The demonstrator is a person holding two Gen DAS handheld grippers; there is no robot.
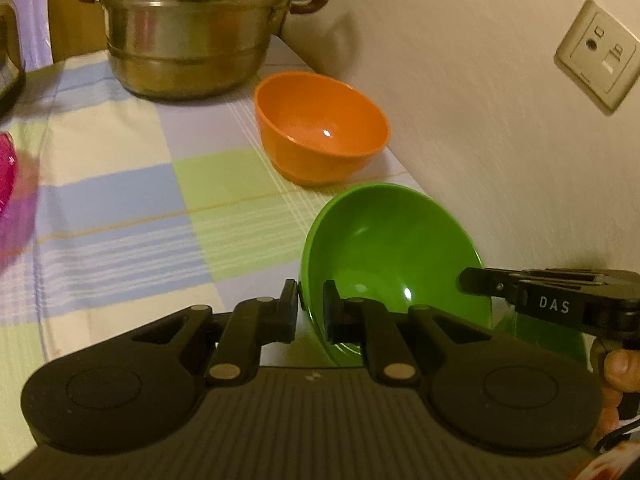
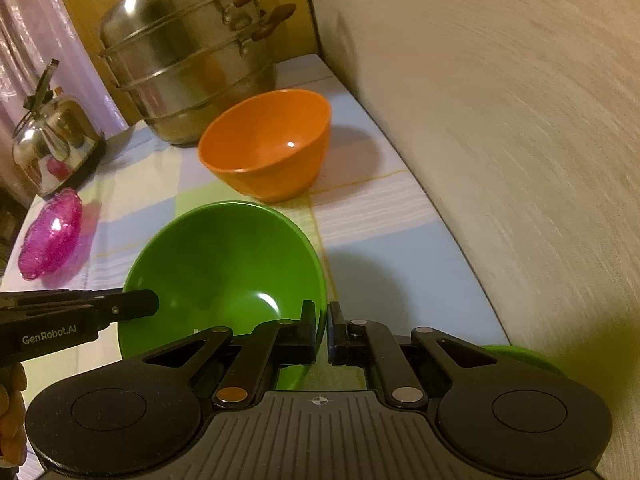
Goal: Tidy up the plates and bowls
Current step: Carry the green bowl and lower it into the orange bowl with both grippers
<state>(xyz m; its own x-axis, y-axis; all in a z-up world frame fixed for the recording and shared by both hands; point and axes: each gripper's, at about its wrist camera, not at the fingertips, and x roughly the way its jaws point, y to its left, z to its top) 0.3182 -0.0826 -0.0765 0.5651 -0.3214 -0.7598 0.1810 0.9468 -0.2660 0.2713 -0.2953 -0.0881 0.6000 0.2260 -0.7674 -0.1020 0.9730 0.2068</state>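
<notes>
A green bowl [image 1: 392,252] is held tilted above the checked tablecloth, gripped from both sides. My left gripper [image 1: 311,304] is shut on its left rim. My right gripper [image 2: 322,320] is shut on its right rim; it also shows in the left wrist view [image 1: 476,280]. The green bowl also shows in the right wrist view [image 2: 224,264], where the left gripper [image 2: 148,304] enters from the left. An orange bowl [image 1: 320,124] stands upright on the cloth just beyond, near the wall; it also shows in the right wrist view [image 2: 268,144]. Another green piece [image 2: 520,356] shows below the right gripper.
A tall steel steamer pot [image 1: 188,28] stands behind the orange bowl. A pink glass dish [image 2: 50,234] lies at the left. A shiny kettle [image 2: 56,140] stands at the far left. The wall [image 1: 480,100] runs along the right, with a socket plate [image 1: 598,56].
</notes>
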